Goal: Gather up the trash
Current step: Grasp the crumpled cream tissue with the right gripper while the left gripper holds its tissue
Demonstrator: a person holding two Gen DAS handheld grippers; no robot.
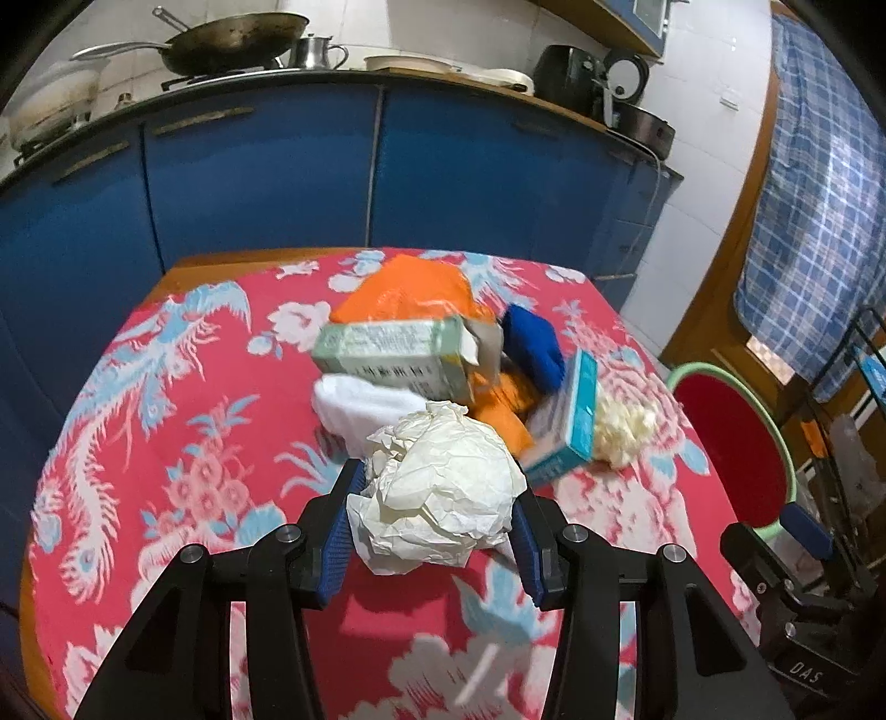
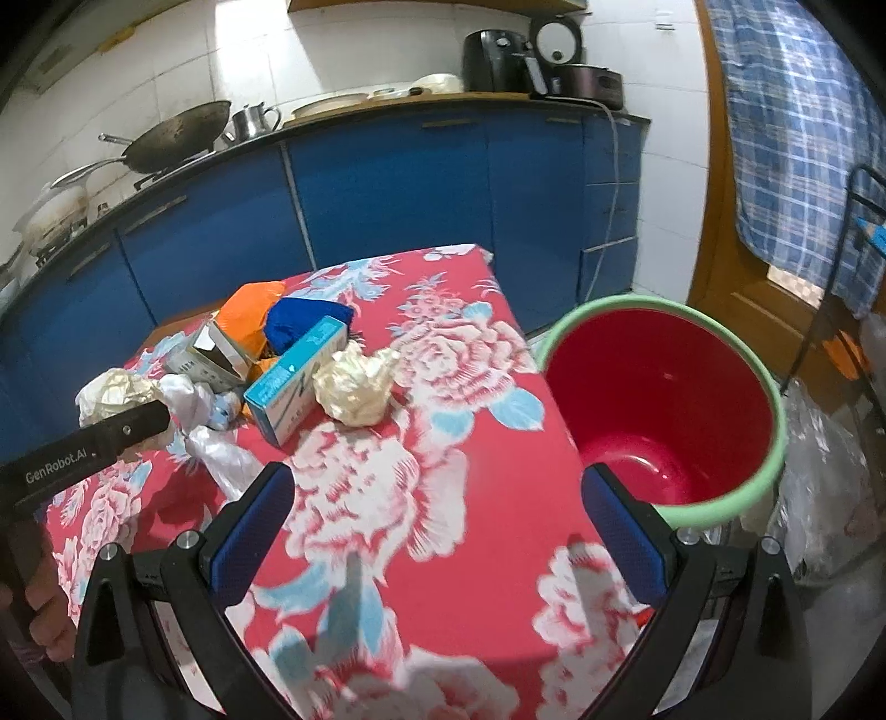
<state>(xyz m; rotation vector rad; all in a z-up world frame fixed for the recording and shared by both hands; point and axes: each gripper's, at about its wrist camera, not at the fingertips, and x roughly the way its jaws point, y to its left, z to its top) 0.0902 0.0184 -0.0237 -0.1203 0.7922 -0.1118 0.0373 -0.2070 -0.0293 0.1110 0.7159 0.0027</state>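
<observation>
My left gripper (image 1: 437, 498) is shut on a crumpled white paper ball (image 1: 437, 487), held between its blue pads just above the red floral tablecloth; the ball also shows in the right wrist view (image 2: 119, 390) behind the left gripper's black finger. Behind it lies a trash pile: a green-grey carton (image 1: 393, 351), an orange plastic bag (image 1: 410, 291), a blue cloth (image 1: 534, 340), a teal box (image 1: 565, 421), a cream crumpled wad (image 2: 357, 385) and a white plastic bag (image 2: 216, 437). My right gripper (image 2: 437, 526) is open and empty over the table's front right. The red bin (image 2: 664, 410) with a green rim stands off the table's right edge.
Blue kitchen cabinets (image 1: 266, 177) run behind the table, with a wok (image 1: 232, 39) and appliances on the counter. A blue checked cloth (image 2: 797, 138) hangs on a wooden door at the right. A metal rack and clear plastic bags (image 2: 819, 459) stand beside the bin.
</observation>
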